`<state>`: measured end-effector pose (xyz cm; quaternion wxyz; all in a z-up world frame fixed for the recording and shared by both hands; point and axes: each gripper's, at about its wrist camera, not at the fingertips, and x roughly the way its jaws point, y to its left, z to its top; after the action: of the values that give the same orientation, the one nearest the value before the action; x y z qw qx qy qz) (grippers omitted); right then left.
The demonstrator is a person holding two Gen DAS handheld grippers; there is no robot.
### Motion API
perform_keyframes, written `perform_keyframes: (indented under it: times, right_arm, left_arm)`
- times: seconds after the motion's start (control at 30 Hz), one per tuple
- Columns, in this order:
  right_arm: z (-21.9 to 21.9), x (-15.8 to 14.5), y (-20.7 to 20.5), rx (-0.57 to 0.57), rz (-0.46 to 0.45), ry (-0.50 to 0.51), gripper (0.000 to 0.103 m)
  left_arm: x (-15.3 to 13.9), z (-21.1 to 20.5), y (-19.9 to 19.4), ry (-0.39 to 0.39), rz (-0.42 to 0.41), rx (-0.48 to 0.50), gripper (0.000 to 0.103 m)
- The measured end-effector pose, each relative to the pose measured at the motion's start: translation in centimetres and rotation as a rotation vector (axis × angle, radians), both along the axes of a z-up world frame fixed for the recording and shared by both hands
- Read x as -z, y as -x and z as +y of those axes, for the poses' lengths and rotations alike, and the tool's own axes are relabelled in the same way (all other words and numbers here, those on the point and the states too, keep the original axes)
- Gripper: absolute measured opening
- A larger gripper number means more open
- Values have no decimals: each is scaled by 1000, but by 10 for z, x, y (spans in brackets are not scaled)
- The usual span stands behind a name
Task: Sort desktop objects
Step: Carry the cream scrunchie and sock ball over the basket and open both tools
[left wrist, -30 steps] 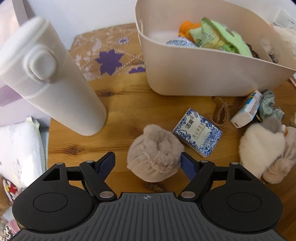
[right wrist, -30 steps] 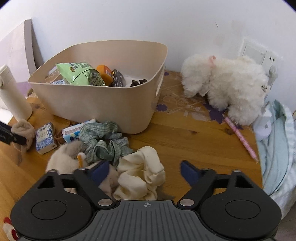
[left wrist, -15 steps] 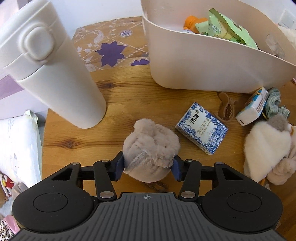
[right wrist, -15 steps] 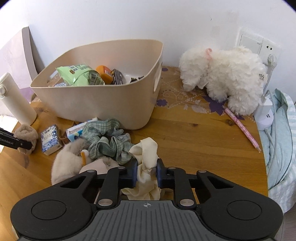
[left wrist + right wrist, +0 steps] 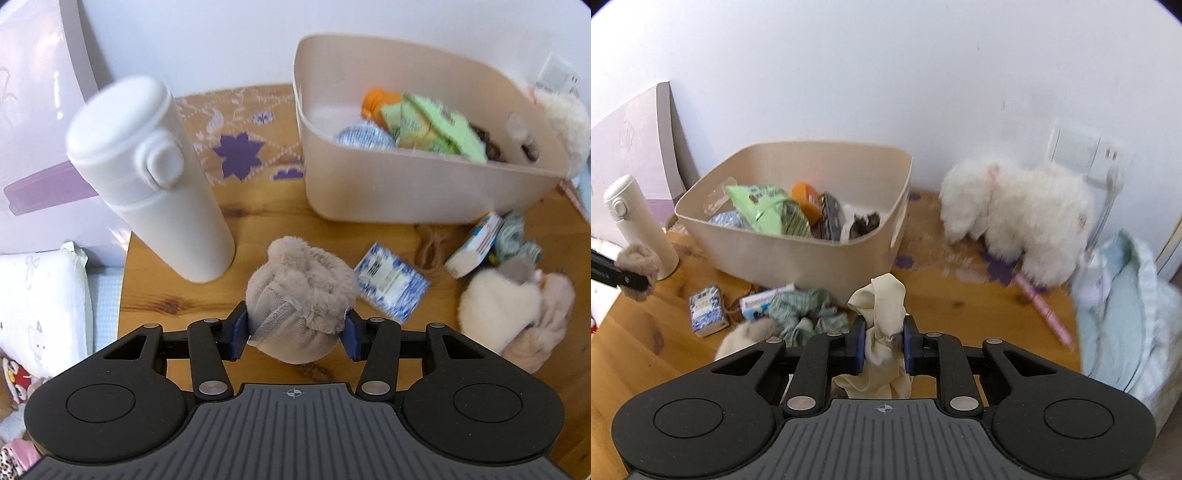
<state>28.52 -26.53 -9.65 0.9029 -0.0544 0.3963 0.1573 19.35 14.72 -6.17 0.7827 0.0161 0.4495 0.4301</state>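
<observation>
Both grippers (image 5: 293, 328) (image 5: 884, 345) tilted downward, loaded

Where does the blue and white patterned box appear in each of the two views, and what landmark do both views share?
Left wrist view: the blue and white box lies on the wooden table right of centre, just right of the furry beige item in the left tongs.
Right wrist view: the same box lies at lower left, in front of the bin.
Shared landmark: the beige bin.
</observation>
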Motion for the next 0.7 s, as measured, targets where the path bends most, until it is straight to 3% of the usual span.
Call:
perform_keyframes:
  times: [0.43,0.7]
  right_arm:
    - [15,-43,-26,-30,-106,-21,18]
    - [36,-61,-44,-45,-182,-9,18]
  left_arm:
    - [-48,-40,-40,-118,-60,138,50]
    - [-67,-41,-72,-170,-78,185,50]
